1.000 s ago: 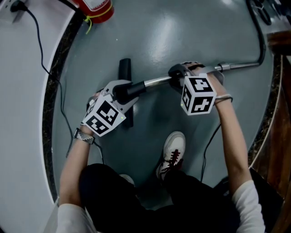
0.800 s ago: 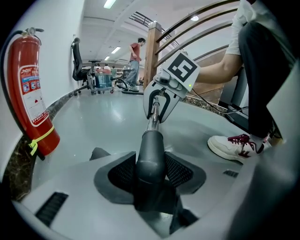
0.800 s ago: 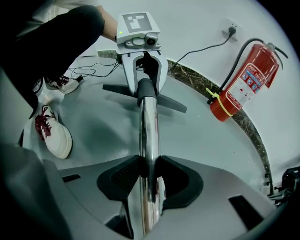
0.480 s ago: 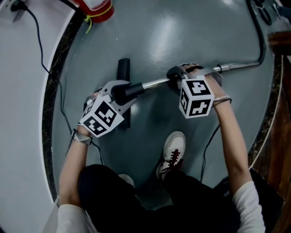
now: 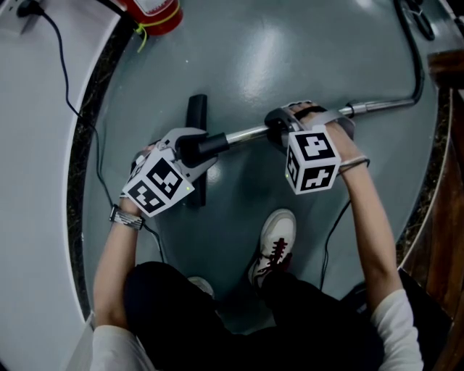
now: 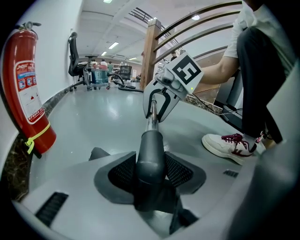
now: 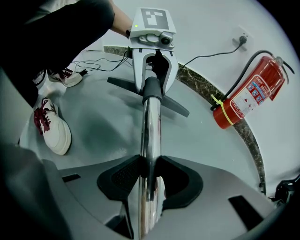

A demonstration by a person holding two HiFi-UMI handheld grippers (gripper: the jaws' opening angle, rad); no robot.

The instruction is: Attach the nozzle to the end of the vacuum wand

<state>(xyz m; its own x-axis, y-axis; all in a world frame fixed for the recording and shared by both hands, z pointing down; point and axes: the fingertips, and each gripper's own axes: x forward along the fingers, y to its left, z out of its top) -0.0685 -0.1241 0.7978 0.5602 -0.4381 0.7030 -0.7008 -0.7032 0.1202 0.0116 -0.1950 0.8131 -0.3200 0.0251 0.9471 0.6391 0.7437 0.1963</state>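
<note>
A grey floor (image 5: pixel 304 58) is seen from above, with a person's two arms reaching over it. The left tongs (image 5: pixel 190 150) are clamped on the dark neck of the nozzle (image 6: pixel 150 157). The nozzle's flat head lies across the floor just beyond them. The right tongs (image 7: pixel 149 174) are clenched on the chrome wand (image 5: pixel 250 132), which runs level between the two hands and on to a hose (image 5: pixel 417 65) at the upper right. A white shoe (image 5: pixel 278 235) is planted below the wand, and a red extinguisher (image 5: pixel 156 14) stands at the top left.

The joining step is judged to be in hand: neck and wand are held in one straight line, and the wand's end appears to be inside the neck already. A firm push of the two hands toward each other, kept along that line, is probably what is called for next, followed by a check that the joint holds before either grip is let go.

The joint itself is hidden inside the neck, so full seating cannot be confirmed. The middle of the nozzle's head is covered by the left tongs in the head view, and the hose is cut off at the picture's edge.
</note>
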